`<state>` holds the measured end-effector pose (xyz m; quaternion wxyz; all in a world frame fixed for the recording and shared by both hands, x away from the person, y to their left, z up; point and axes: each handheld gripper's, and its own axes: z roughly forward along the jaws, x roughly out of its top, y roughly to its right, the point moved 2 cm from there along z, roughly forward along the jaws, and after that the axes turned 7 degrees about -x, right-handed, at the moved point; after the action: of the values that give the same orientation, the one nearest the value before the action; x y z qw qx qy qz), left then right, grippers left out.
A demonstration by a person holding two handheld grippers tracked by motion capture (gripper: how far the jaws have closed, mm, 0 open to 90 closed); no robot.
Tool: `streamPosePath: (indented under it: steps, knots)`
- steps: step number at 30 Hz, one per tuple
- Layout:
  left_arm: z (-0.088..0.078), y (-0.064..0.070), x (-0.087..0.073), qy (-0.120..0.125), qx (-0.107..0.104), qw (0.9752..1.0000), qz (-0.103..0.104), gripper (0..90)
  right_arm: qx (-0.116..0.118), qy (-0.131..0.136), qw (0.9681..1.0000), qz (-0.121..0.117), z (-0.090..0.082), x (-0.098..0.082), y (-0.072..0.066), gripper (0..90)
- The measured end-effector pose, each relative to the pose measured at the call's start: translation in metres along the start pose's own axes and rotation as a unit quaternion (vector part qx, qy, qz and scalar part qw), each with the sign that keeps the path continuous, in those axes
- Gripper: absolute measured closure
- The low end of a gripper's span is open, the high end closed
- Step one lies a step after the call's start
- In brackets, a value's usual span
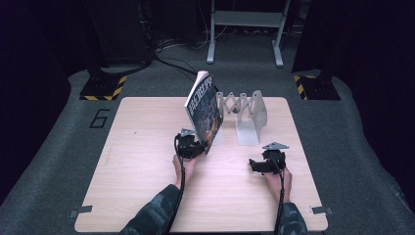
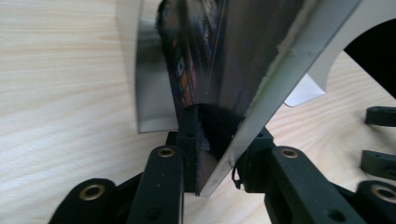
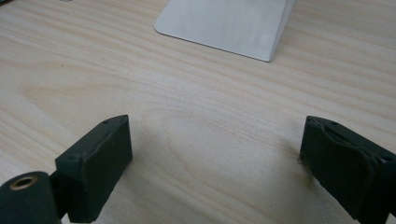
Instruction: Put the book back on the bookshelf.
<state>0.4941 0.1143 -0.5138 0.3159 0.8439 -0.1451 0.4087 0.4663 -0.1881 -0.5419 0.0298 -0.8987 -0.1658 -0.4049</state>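
Observation:
A thin book with a dark, colourful cover [image 1: 203, 108] stands tilted near the middle of the wooden table [image 1: 147, 161], its top leaning away toward the far left. My left gripper [image 1: 192, 147] is shut on the book's lower edge [image 2: 233, 154], the jaws pinching the cover from both sides. Just behind and right of the book stands a white metal expandable bookend rack [image 1: 244, 110]. My right gripper [image 1: 262, 164] rests low over the table at the right, open, with bare wood between its fingers [image 3: 100, 163].
The rack's flat white base plate [image 3: 224, 23] lies on the table just ahead of the right gripper. The right gripper's black fingertips [image 2: 380, 140] show at the edge of the left gripper view. Beyond the table lie dark floor, cables and stand legs.

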Motion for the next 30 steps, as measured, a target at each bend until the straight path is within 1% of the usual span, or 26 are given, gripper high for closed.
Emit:
streamPosePath:
  steps: [3, 5, 8, 10, 12, 15, 16, 18, 21, 22, 25, 27, 28, 30]
  knots:
    - [0.001, 0.004, -0.002, 0.000, -0.007, 1.0000, 0.001, 72.4, -0.001, 0.001, 1.0000, 0.006, 0.000, 0.000, -0.001, 8.7]
    - [0.002, 0.006, -0.003, -0.005, -0.008, 1.0000, 0.001, 71.7, -0.002, 0.002, 1.0000, 0.006, 0.000, 0.000, -0.001, 8.7]
    - [0.005, 0.009, -0.005, -0.004, -0.014, 0.9999, -0.004, 69.9, -0.001, 0.002, 1.0000, 0.004, 0.000, 0.000, 0.000, 8.8]
    - [0.006, 0.012, -0.006, -0.004, -0.025, 0.9996, -0.008, 68.7, -0.001, 0.002, 1.0000, 0.006, 0.000, 0.000, -0.001, 8.8]
    - [0.006, 0.015, -0.008, -0.003, -0.030, 0.9995, -0.007, 67.1, -0.001, 0.001, 1.0000, 0.005, 0.000, 0.000, -0.001, 8.9]
    - [0.007, 0.019, -0.010, -0.001, -0.031, 0.9995, 0.004, 65.2, -0.001, 0.002, 1.0000, 0.006, 0.000, 0.000, -0.001, 9.1]
    - [0.007, 0.020, -0.011, -0.005, -0.031, 0.9995, 0.006, 64.9, -0.001, 0.002, 1.0000, 0.007, 0.000, 0.000, -0.001, 9.1]
    - [0.008, 0.022, -0.012, 0.000, -0.031, 0.9995, 0.006, 64.1, -0.001, 0.002, 1.0000, 0.007, 0.000, 0.000, -0.001, 9.1]
    - [0.010, 0.024, -0.014, 0.004, -0.035, 0.9992, 0.018, 62.8, -0.001, 0.002, 1.0000, 0.006, 0.000, 0.000, -0.001, 9.2]
    - [0.011, 0.024, -0.015, 0.005, -0.035, 0.9992, 0.018, 62.7, -0.001, 0.002, 1.0000, 0.007, 0.000, 0.000, -0.001, 9.2]
    - [0.014, 0.027, -0.016, 0.002, -0.037, 0.9990, 0.026, 61.9, -0.001, 0.002, 1.0000, 0.007, 0.000, 0.000, -0.001, 9.2]
    - [0.016, 0.029, -0.017, 0.001, -0.040, 0.9989, 0.027, 61.8, 0.000, 0.001, 1.0000, 0.004, 0.000, 0.000, 0.000, 9.3]
    - [0.017, 0.031, -0.018, 0.003, -0.040, 0.9988, 0.029, 61.8, -0.001, 0.002, 1.0000, 0.007, 0.000, 0.000, -0.001, 9.3]
    - [0.020, 0.033, -0.018, 0.000, -0.042, 0.9985, 0.034, 61.7, -0.001, 0.002, 1.0000, 0.007, 0.000, 0.000, -0.001, 9.3]
